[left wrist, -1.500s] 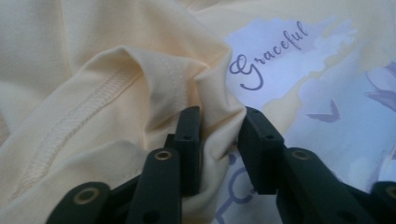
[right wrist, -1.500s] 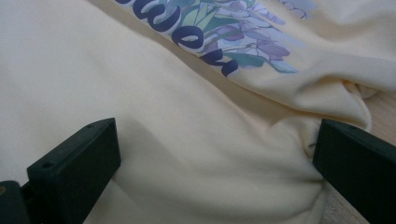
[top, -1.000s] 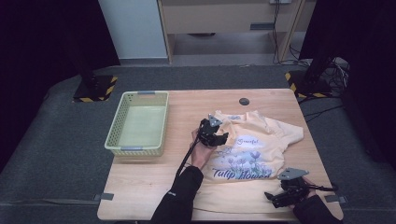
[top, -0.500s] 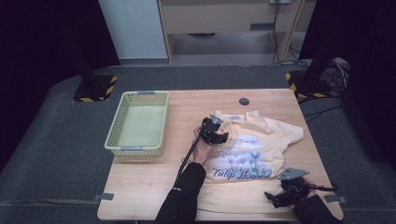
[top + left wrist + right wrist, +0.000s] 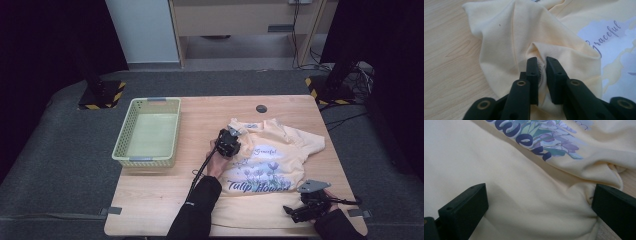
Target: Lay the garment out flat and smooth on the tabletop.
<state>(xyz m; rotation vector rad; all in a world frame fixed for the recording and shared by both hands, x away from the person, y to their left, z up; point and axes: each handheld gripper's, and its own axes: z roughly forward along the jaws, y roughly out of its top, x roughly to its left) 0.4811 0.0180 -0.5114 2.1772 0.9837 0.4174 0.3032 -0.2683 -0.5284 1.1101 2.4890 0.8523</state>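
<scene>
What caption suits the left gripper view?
Left gripper pinching a fold of the yellow T-shirt on the wooden table.

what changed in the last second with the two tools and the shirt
The left tool sank a little onto the yellow t-shirt near its left sleeve; its jaws have just been closing and now pinch a fold of the cloth. The right tool stayed at the shirt's lower right hem, jaws open. The shirt lies spread on the table as before, the green basket unmoved.
</scene>
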